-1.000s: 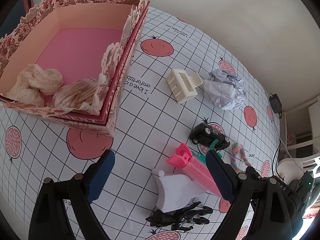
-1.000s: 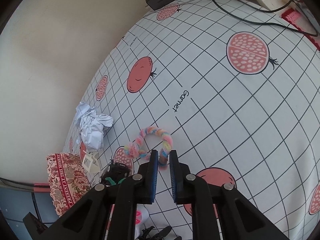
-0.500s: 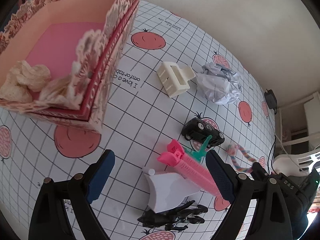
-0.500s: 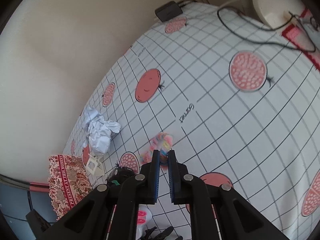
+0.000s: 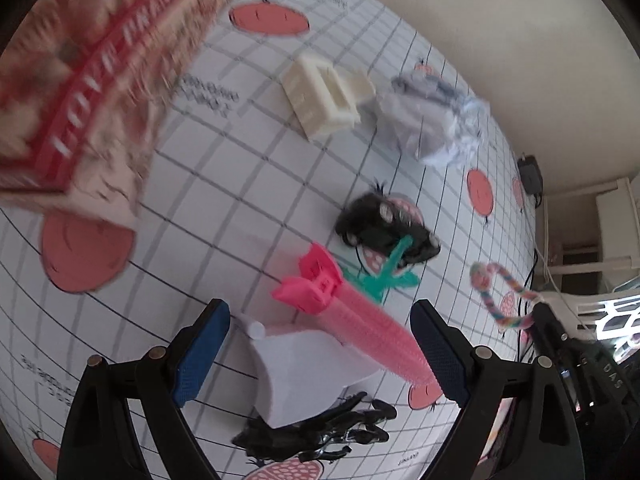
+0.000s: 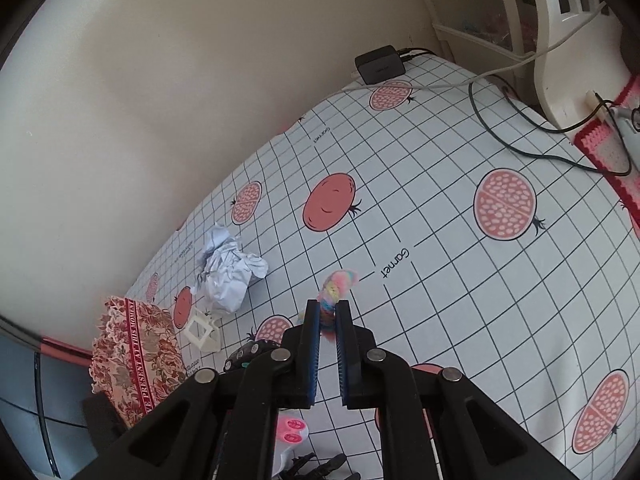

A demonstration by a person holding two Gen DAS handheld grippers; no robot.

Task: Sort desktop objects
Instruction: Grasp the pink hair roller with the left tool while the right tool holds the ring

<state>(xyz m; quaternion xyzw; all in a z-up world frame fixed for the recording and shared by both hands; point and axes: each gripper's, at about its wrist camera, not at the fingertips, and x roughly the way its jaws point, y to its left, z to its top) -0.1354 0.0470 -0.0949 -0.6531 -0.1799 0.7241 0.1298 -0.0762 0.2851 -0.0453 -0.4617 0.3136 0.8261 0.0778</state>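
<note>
My right gripper (image 6: 328, 312) is shut on a pastel braided hair tie (image 6: 338, 284), which hangs off the gridded tablecloth (image 6: 460, 280). The left wrist view shows the same hair tie (image 5: 496, 300) dangling at the right. My left gripper (image 5: 320, 320) stands open, pointing down over a pink comb-like clip (image 5: 360, 332) that rests on a white plastic piece (image 5: 304, 368). Neither blue pad touches them. A black claw clip (image 5: 320, 436) lies nearer the camera. Beyond are a black toy car (image 5: 384, 232), a green piece (image 5: 384, 276), a cream claw clip (image 5: 324, 96) and crumpled paper (image 5: 436, 120).
A floral box (image 5: 92, 80) stands at the upper left, blurred; it also shows as the floral box (image 6: 136, 348) in the right wrist view. A black charger (image 6: 380, 64), cables (image 6: 520, 148) and a crocheted mat (image 6: 608, 148) sit at the table's far end by the wall.
My right gripper has risen, lifting the hair tie off the cloth. My left gripper has sunk and tilted toward the pink clip, and the box has slid to the view's upper left.
</note>
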